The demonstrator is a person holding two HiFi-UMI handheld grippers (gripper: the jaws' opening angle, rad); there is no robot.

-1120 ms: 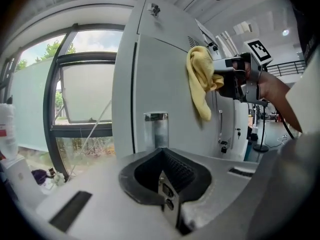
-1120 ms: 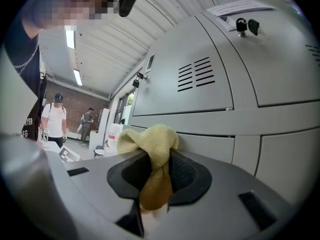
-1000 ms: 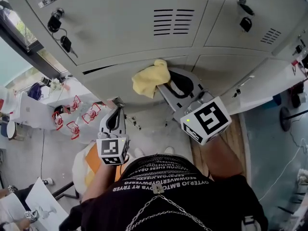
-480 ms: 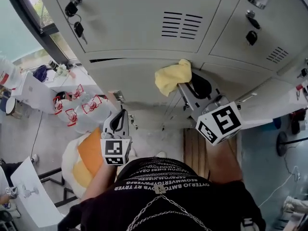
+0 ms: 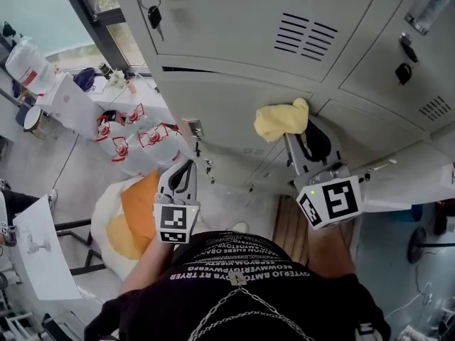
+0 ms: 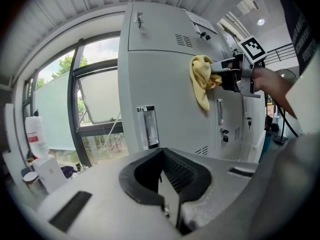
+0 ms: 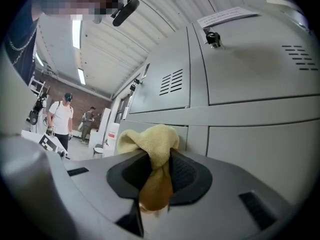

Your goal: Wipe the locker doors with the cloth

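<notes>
The right claw (image 5: pixel 301 125) is closed tight on a yellow cloth (image 5: pixel 281 119), and the person holds the bunched cloth against the grey locker doors (image 5: pixel 227 112), at the seam between an upper door and a lower one. The right gripper view shows the hold best: the cloth (image 7: pixel 150 140) is pinched between the two black pads, with a wad bulging out past the tips and a tail hanging back toward the camera. That view also takes in two people standing far down the room (image 7: pixel 61 116), which the other views do not show.

The left claw (image 5: pixel 184 170) is held low, well apart from the lockers, pointing at them. In the left gripper view its jaws are brought together with nothing between them. From that side the cloth (image 6: pixel 201 81) is seen drooping flat down the door face, with the right claw (image 6: pixel 220 76) behind it. A window (image 6: pixel 97 99) stands left of the lockers.

Only the head view shows the keys (image 5: pixel 153 9) hanging from a lock on the upper door, the vent slots (image 5: pixel 306 38), and white bags with red print (image 5: pixel 135 141) on the floor.
</notes>
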